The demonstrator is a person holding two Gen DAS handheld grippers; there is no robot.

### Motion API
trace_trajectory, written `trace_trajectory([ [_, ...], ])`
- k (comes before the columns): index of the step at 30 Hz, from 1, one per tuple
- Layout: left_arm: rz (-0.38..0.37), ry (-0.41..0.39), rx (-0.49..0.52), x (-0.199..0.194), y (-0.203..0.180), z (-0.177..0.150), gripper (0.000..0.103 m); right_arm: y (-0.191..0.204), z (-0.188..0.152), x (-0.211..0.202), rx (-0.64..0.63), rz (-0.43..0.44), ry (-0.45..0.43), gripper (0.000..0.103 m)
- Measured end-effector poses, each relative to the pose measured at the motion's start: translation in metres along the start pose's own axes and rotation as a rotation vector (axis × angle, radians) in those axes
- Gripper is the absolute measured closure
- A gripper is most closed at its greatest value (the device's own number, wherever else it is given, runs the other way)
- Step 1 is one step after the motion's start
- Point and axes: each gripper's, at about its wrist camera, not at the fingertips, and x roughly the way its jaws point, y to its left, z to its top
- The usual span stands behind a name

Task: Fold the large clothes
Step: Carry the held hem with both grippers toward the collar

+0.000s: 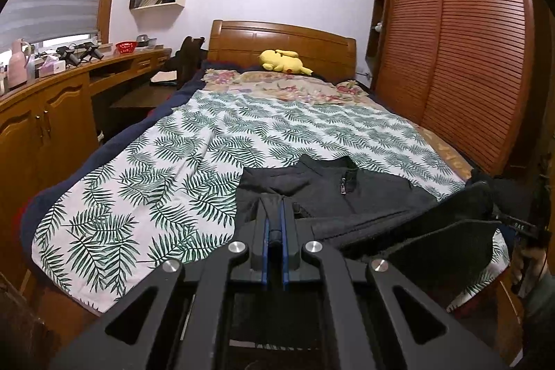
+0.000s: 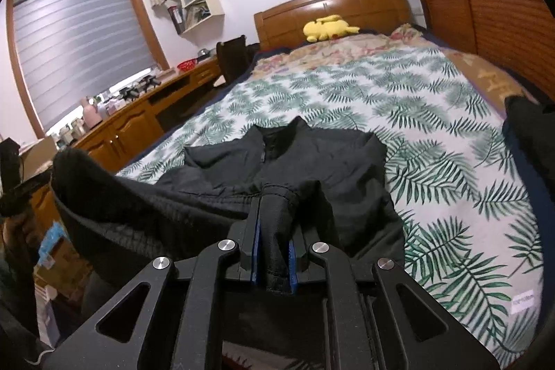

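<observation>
My left gripper (image 1: 274, 207) pinches black jacket (image 1: 333, 193) fabric; right gripper (image 2: 274, 224) clamps a thick fold. Jacket lies on the bed (image 1: 145, 169), collar toward 12 o'clock.

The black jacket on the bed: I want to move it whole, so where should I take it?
Grip the black jacket at its two shoulder corners, coming from the headboard side. It lies flat, collar pointing away, and both grippers already hold its near hem.
</observation>
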Motion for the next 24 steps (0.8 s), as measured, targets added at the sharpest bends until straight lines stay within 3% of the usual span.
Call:
trace_trajectory([
  [8, 0.029, -0.019, 0.037, 0.025, -0.011, 0.026, 0.100, -0.020, 0.008, 0.030, 0.037, 0.016, 0.001, 0.093],
  [18, 0.000, -0.084, 0.091, 0.137, -0.028, 0.081, 0.100, -0.041, 0.052, 0.075, -0.016, -0.166, -0.060, 0.093],
  [24, -0.018, -0.094, 0.082, 0.201, -0.023, 0.092, 0.100, -0.058, 0.086, 0.130, -0.066, -0.246, -0.016, 0.093],
])
